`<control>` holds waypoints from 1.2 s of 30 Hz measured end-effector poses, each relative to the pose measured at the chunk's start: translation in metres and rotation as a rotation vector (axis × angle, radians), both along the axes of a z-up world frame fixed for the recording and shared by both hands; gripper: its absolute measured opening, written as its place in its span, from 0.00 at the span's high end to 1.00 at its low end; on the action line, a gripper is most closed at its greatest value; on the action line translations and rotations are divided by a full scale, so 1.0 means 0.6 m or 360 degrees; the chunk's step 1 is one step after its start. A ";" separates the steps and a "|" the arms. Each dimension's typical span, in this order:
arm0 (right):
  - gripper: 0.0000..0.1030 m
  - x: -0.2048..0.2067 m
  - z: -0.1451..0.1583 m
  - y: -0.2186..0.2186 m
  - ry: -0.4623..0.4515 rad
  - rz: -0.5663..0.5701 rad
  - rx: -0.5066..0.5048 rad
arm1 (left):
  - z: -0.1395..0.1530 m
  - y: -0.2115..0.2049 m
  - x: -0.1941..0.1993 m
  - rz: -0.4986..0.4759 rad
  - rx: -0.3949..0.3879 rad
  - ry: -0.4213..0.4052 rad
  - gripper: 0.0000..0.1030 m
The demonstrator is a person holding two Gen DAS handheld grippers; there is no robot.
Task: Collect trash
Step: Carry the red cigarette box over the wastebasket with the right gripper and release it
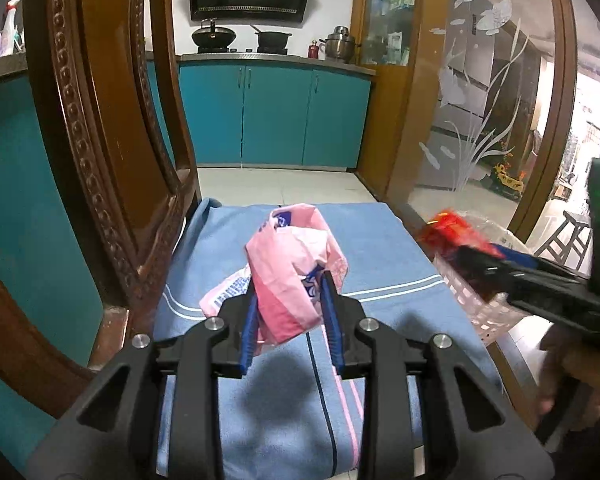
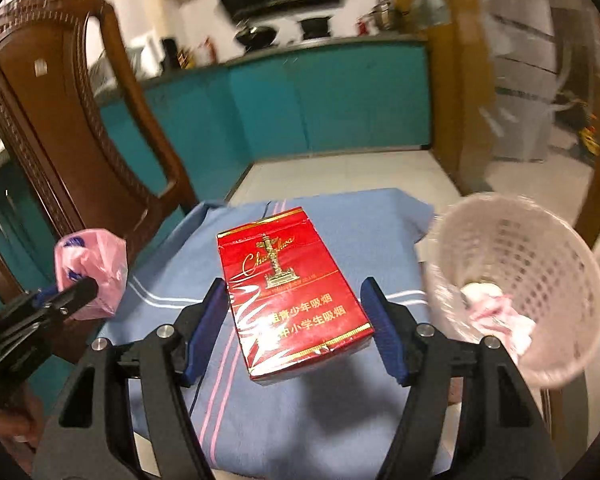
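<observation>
Over one blue cloth (image 2: pixel 340 400), left hand-held gripper (image 1: pixel 288 312) clamps one pink bag (image 1: pixel 290 276); right hand-held gripper (image 2: pixel 296 320) clamps one red pack (image 2: pixel 290 292).

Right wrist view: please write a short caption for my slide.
Right hand-held gripper holds a red cigarette pack over the blue cloth, beside a white basket.

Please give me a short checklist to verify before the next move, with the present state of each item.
1. Left gripper grips the pink plastic bag: ok, jaws closed on it.
2. Right gripper grips the red cigarette pack: cannot tell; the left pad touches, a gap shows at the right pad.
3. White basket reachable: ok, beside the right gripper, opening toward it.
4. Room in basket: ok, only some crumpled trash at the bottom.
5. Both items lifted off the blue cloth: ok, shadows lie beneath them.
</observation>
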State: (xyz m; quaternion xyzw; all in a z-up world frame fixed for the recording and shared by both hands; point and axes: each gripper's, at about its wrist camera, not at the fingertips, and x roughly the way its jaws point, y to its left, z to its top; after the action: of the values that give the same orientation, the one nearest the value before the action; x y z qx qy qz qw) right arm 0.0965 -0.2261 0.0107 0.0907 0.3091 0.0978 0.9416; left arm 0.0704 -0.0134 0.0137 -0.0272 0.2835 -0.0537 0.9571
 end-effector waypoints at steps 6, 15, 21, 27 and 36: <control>0.34 -0.005 -0.020 -0.003 0.0040 -0.0014 0.0019 | -0.004 0.005 -0.006 -0.0001 -0.0027 0.0011 0.70; 0.34 -0.017 -0.019 0.010 0.0040 0.0033 -0.0006 | -0.008 0.002 -0.002 -0.0003 -0.0016 0.0026 0.69; 0.34 -0.012 -0.020 0.008 0.0048 0.0034 -0.0004 | -0.006 0.002 0.000 -0.0005 -0.0012 0.0032 0.69; 0.34 -0.011 -0.022 0.012 0.0055 0.0044 -0.0017 | -0.007 0.003 0.003 -0.0011 -0.0006 0.0038 0.69; 0.34 -0.010 -0.015 0.002 0.0038 0.0029 0.0002 | -0.006 0.001 0.002 -0.0019 -0.0004 0.0043 0.69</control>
State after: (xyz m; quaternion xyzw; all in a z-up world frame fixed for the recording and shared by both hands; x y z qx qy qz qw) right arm 0.0904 -0.2250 0.0016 0.0896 0.3209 0.1055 0.9369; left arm 0.0716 -0.0127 0.0100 -0.0274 0.2965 -0.0592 0.9528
